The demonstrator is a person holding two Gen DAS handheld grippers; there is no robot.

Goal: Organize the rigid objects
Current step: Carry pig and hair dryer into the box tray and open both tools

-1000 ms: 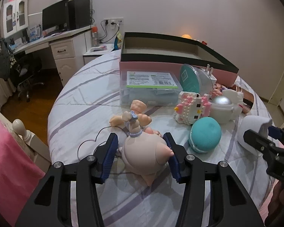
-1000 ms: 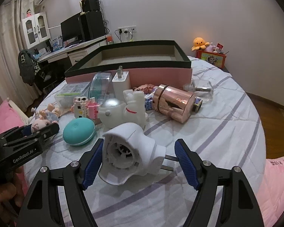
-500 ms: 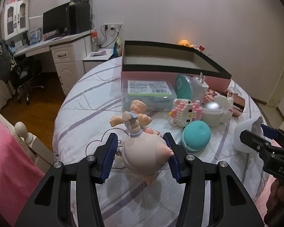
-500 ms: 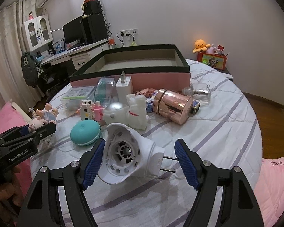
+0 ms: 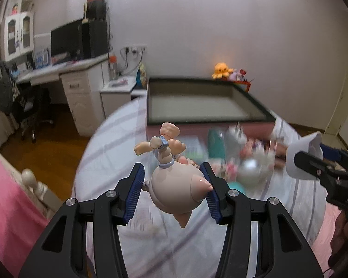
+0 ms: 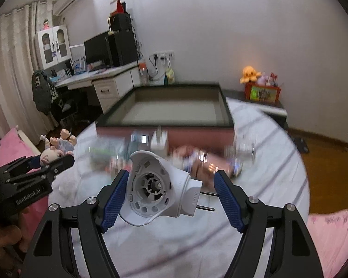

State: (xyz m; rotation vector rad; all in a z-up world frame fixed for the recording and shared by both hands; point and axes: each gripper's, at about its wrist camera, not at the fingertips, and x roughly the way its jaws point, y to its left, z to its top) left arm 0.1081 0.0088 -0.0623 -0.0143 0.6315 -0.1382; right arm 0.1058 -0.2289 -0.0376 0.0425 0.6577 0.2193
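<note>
A pale-pink-haired doll (image 5: 174,190) hangs above the bed with my left gripper (image 5: 172,173) shut on its head, its legs pointing away. The right wrist view shows the same doll (image 6: 55,148) in the left gripper (image 6: 58,162) at the far left. My right gripper (image 6: 172,180) is shut on a white plug-in device (image 6: 155,185) with metal prongs, also lifted clear of the bed. That device (image 5: 301,148) and the right gripper (image 5: 313,162) appear at the right edge of the left wrist view. An open box with pink walls (image 5: 192,129) (image 6: 174,132) lies ahead.
Blurred clutter lies on the striped bedspread (image 6: 266,143) before the box: a white charger (image 6: 159,141), a rose-gold cylinder (image 6: 211,164), a teal case (image 5: 217,143). A desk with monitor (image 5: 67,39) stands left. An orange plush (image 6: 250,74) sits on a side table.
Both grippers have risen with the doll and the white device still in them. The bed and clutter have dropped lower in both views, and more of the box's inside shows.
</note>
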